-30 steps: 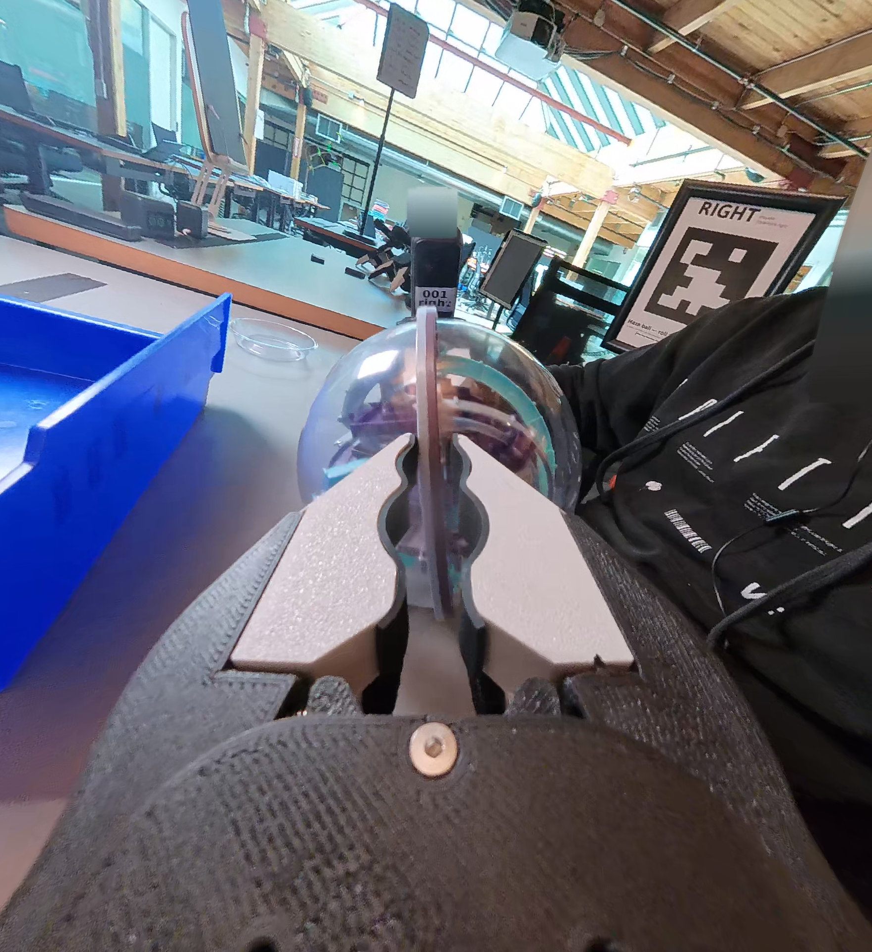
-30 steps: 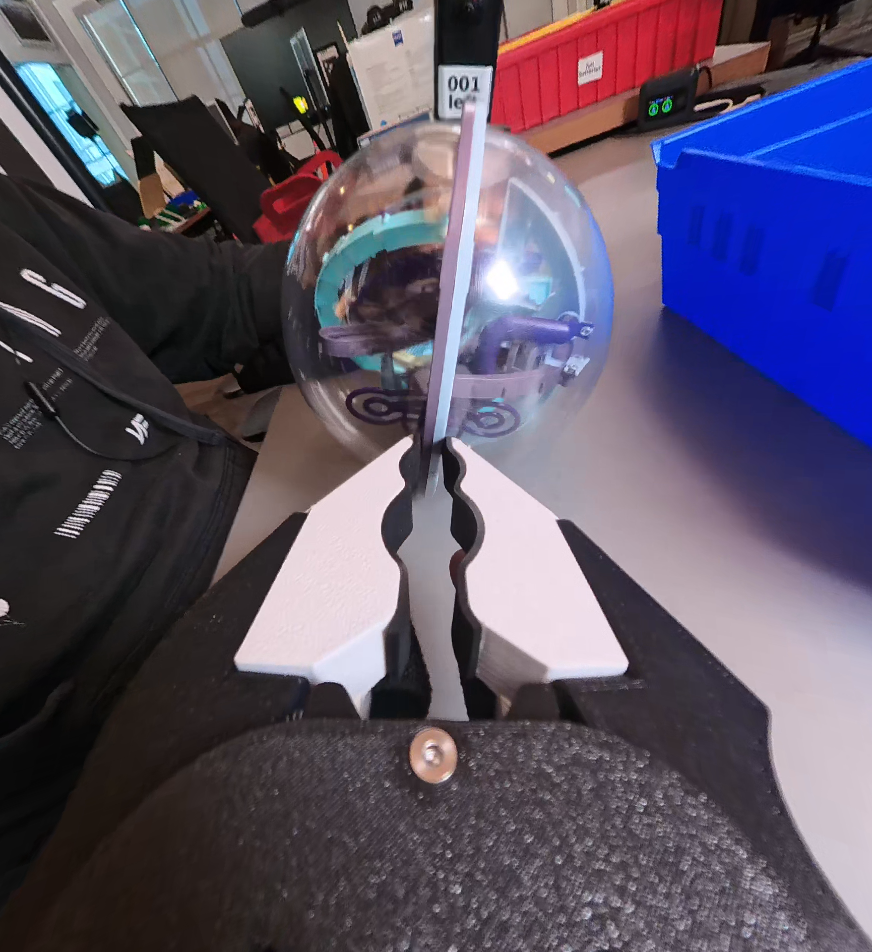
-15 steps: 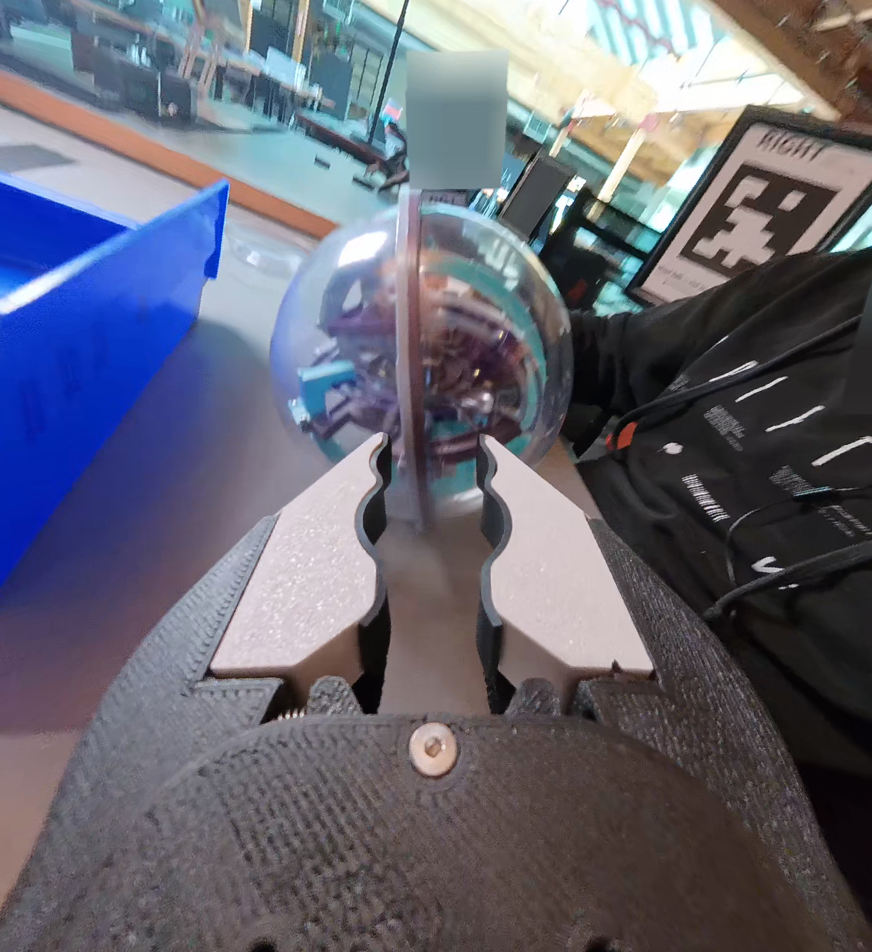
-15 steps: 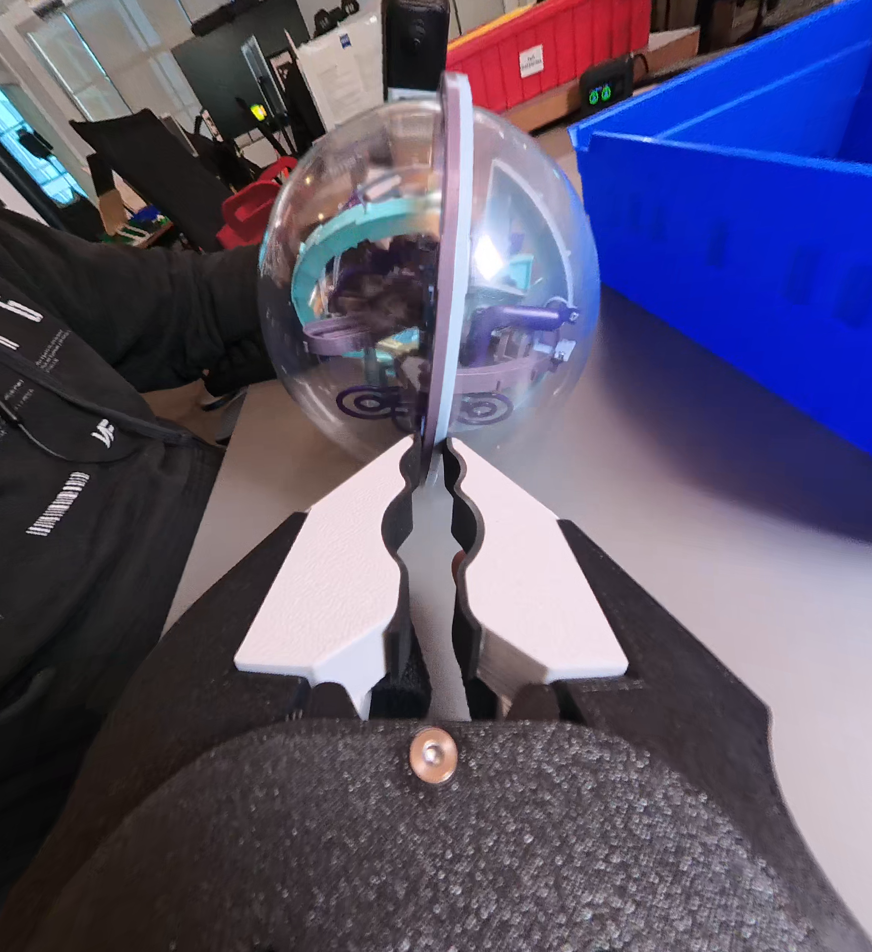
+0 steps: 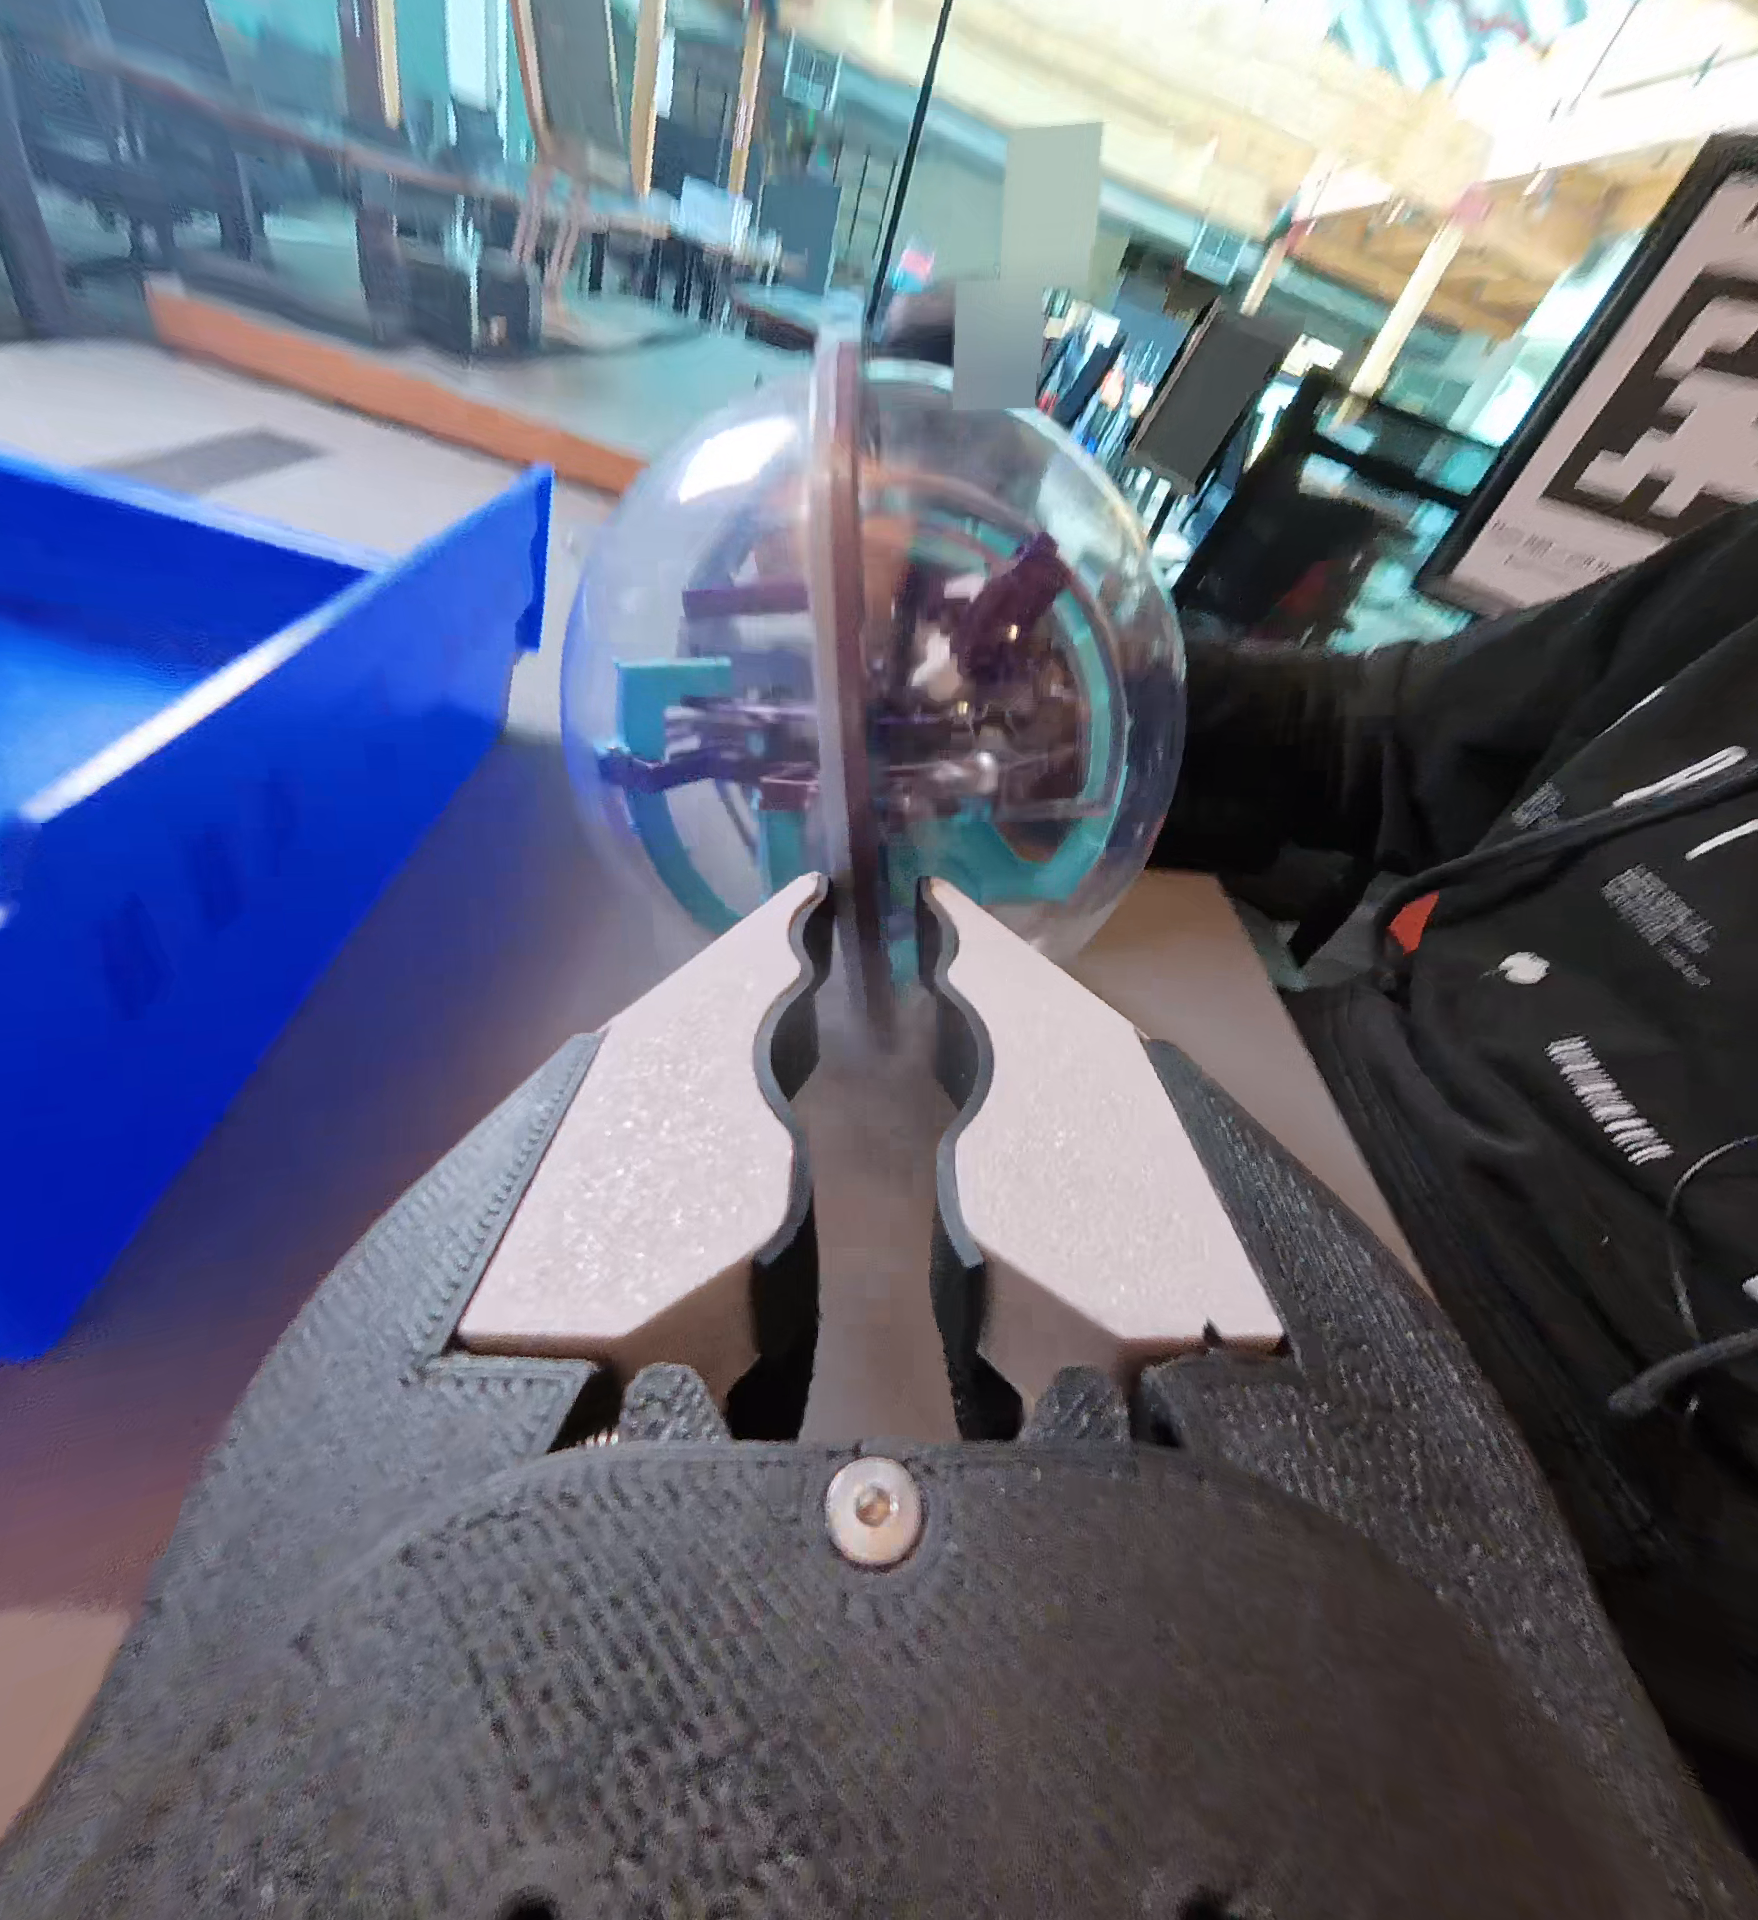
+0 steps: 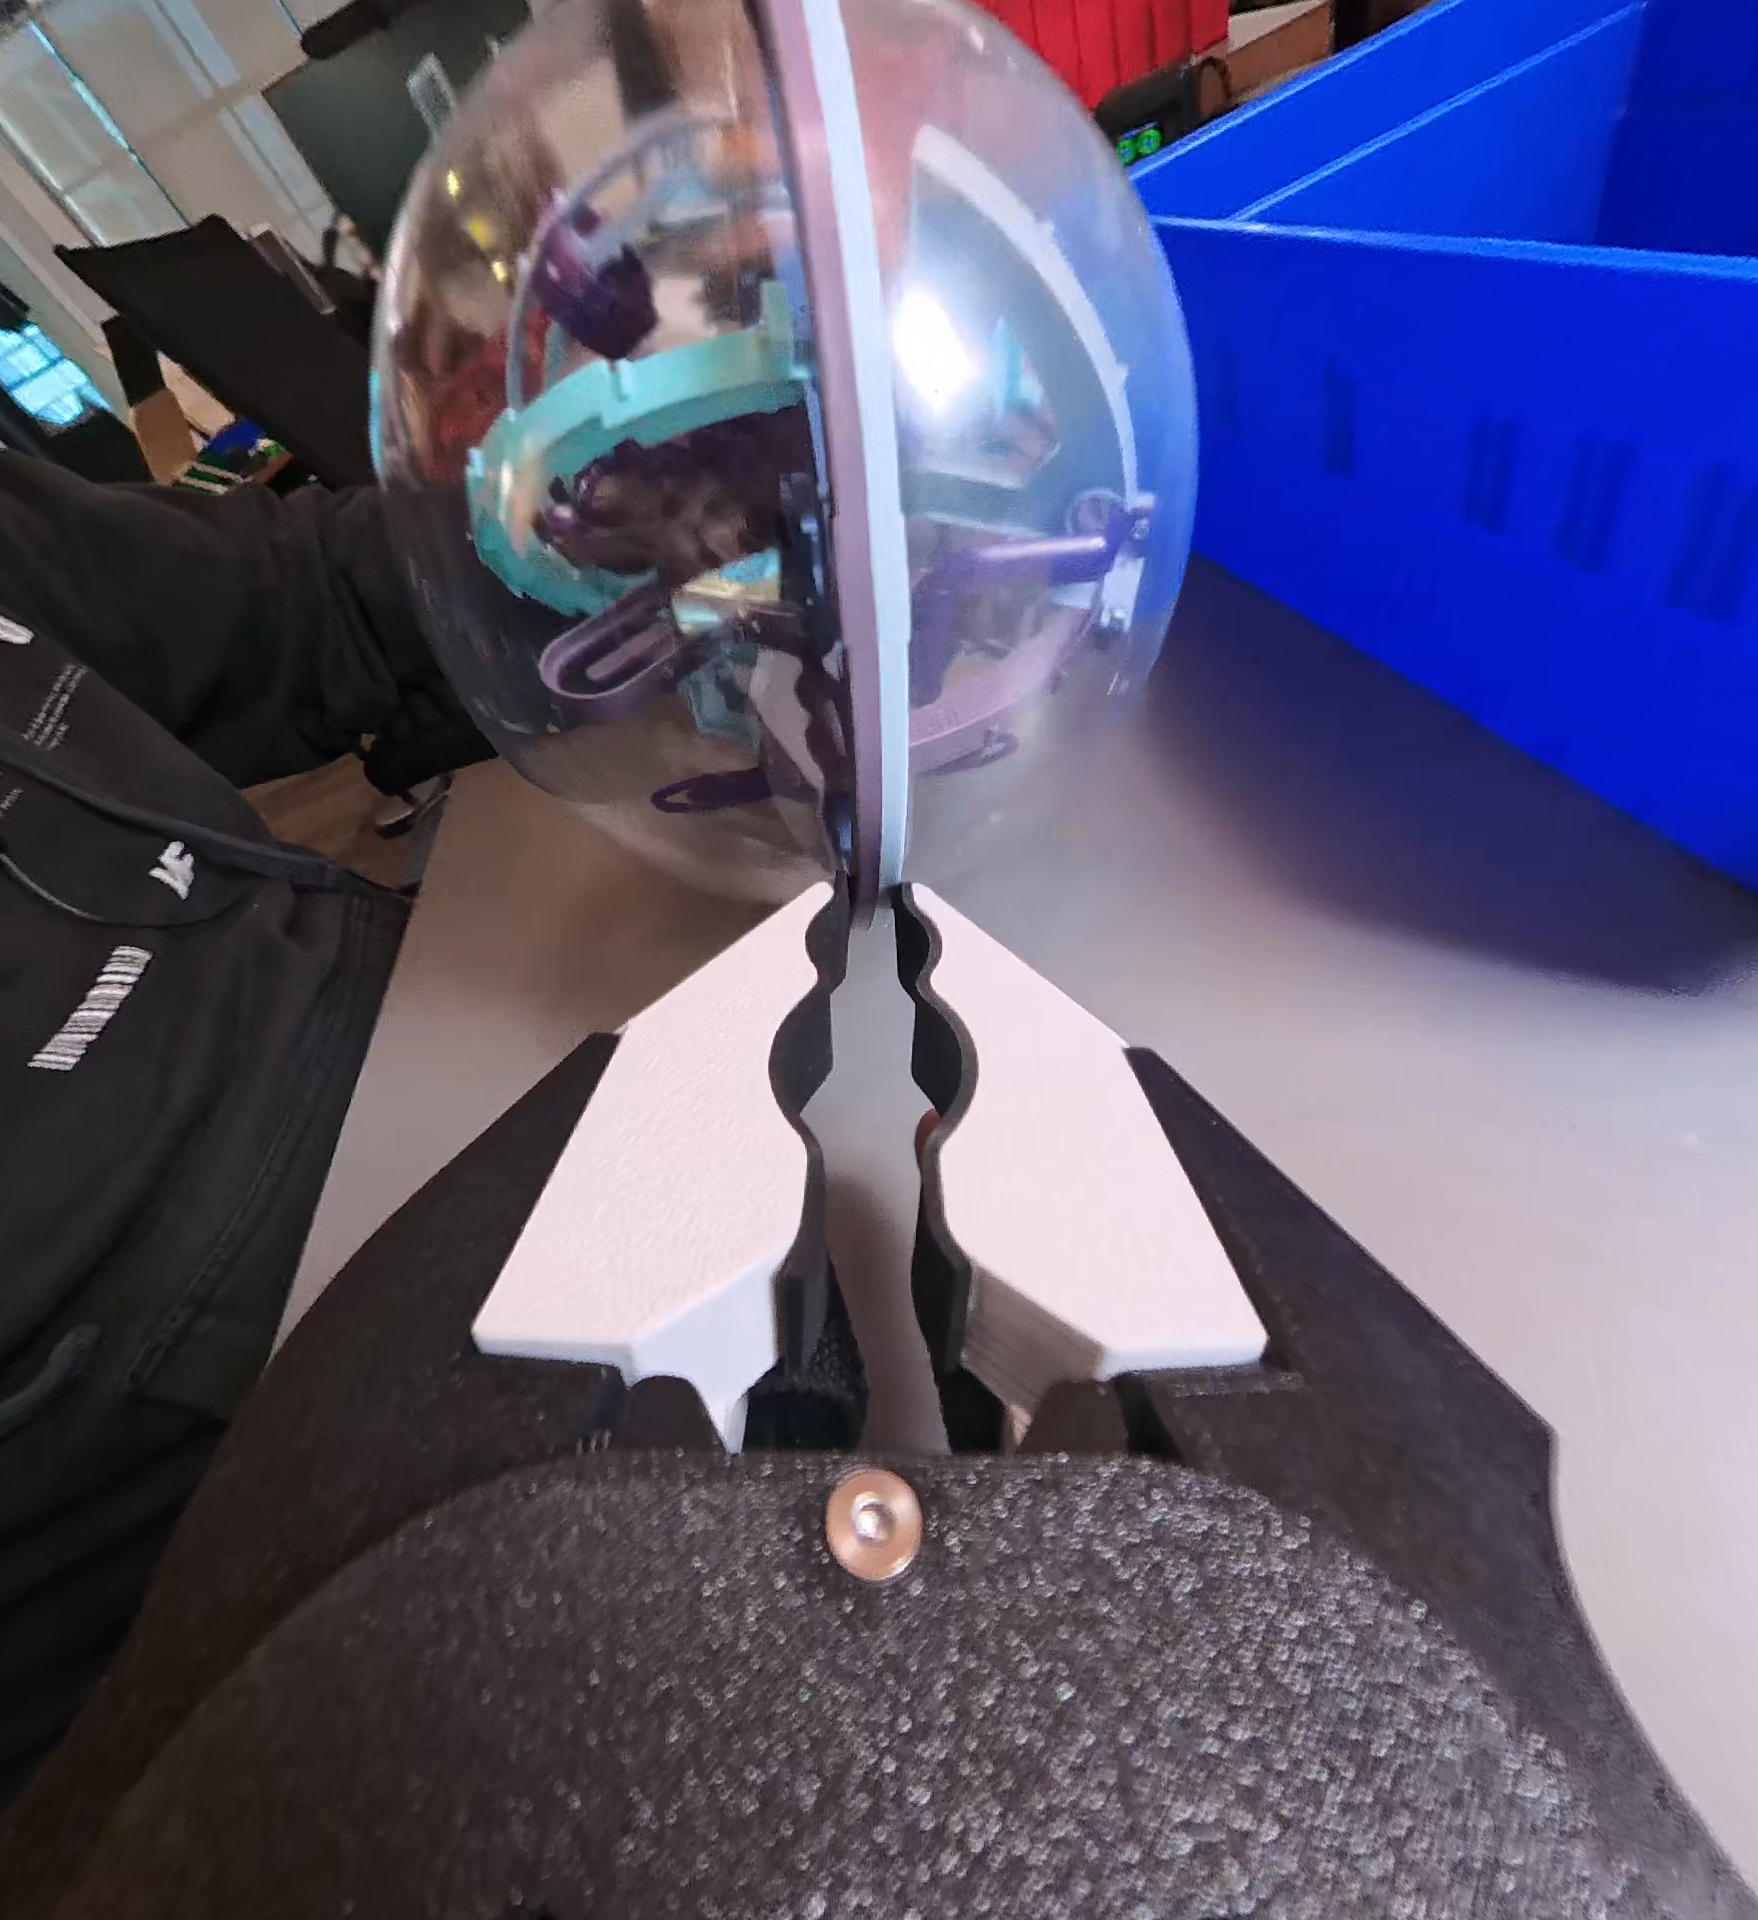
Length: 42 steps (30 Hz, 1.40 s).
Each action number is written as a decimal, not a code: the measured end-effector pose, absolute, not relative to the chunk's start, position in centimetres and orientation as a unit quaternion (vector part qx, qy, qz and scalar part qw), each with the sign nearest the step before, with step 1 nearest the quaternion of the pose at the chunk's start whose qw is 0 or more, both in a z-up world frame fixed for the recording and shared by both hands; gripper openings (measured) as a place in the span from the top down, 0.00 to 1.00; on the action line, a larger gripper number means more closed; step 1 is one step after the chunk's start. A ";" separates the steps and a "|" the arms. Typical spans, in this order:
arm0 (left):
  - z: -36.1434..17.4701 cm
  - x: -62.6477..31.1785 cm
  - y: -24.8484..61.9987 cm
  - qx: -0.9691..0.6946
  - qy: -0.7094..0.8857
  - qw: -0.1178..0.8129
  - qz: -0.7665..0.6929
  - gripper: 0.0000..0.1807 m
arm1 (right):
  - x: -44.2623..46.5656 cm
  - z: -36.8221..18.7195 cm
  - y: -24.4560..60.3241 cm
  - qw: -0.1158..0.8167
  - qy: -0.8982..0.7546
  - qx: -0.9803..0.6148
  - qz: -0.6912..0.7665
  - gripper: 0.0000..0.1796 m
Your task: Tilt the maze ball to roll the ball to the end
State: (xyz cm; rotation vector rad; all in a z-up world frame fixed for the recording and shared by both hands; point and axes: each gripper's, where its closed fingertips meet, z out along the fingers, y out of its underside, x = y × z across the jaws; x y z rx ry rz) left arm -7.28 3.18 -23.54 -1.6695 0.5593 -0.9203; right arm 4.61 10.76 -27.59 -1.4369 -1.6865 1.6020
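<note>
Mid-frame in both views, the clear maze ball [image 6: 781,447] hangs above the grey table [image 6: 1322,1195], its rim pinched by the clenched right gripper [image 6: 867,902] while the left gripper [image 5: 875,894] stands released around it, so tilting should go slowly.
</note>
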 end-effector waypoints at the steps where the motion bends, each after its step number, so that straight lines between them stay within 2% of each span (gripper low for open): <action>1: -22.4 -7.3 3.1 -0.685 0.231 0.563 -0.400 0.96 | 4.6 -27.5 10.2 0.197 -0.610 -0.506 0.577 0.97; 7: -16.8 -7.3 3.2 -0.634 0.217 0.629 -0.393 0.96 | 3.9 -26.5 6.7 0.187 -0.635 -0.456 0.595 0.97; 22: -0.7 -5.3 3.9 -0.562 0.320 0.716 -0.263 0.96 | 0.3 -15.5 5.8 0.316 -0.625 -0.318 0.640 0.97; 28: 0.8 -4.1 4.4 -0.557 0.345 0.715 -0.246 0.96 | 0.1 -15.0 5.3 0.348 -0.606 -0.305 0.647 0.97; 42: -0.3 -2.3 3.8 -0.558 0.379 0.703 -0.224 0.96 | -0.9 -16.8 4.9 0.401 -0.588 -0.303 0.634 0.97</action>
